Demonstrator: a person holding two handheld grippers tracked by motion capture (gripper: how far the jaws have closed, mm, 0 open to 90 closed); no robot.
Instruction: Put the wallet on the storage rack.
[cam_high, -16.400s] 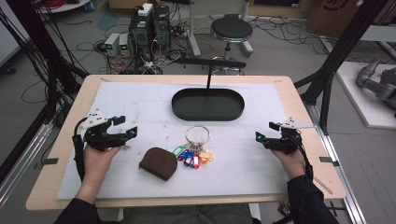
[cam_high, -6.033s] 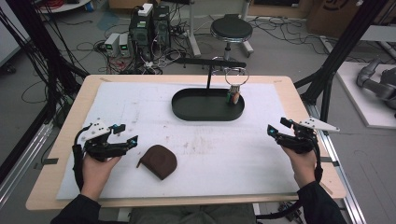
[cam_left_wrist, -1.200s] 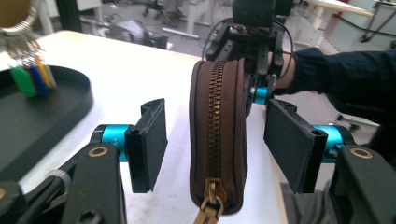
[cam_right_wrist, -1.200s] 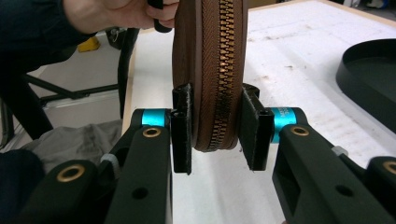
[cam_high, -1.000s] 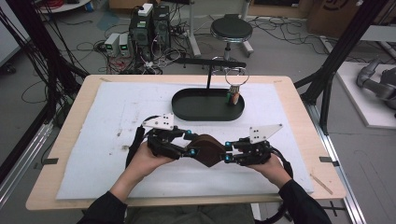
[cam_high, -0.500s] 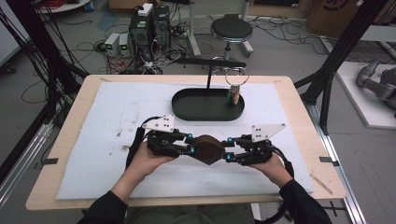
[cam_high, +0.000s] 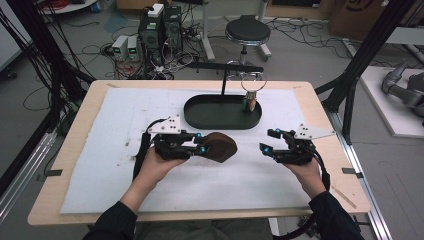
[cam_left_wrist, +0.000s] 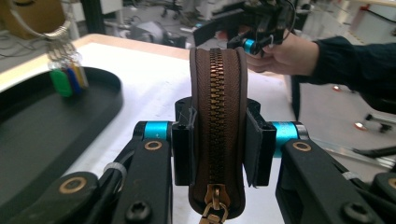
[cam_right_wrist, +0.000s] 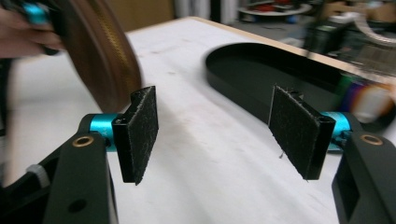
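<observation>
The brown leather zip pouch (cam_high: 219, 146) is held clear of the white mat, edge-on between the pads of the left gripper (cam_high: 198, 148), near the middle of the bench and just in front of the tray. In the left gripper view the pouch (cam_left_wrist: 217, 116) stands upright between the two black pads, its brass zipper facing the camera and the zip pull hanging at the bottom.

The pale wooden bench (cam_high: 320, 107) is covered by a white, lightly marked mat (cam_high: 100, 150). Toward the far side of the mat a black oval tray (cam_high: 200, 117) is set, with a thin black post rising from it. A metal key ring with coloured tags (cam_high: 250, 97) hangs over the right end of the tray.

The right gripper (cam_high: 265, 147) is held well apart from the pouch, to its right above the mat. Its jaws have just been opening and are spread wide, with nothing between the pads (cam_right_wrist: 140, 135).
</observation>
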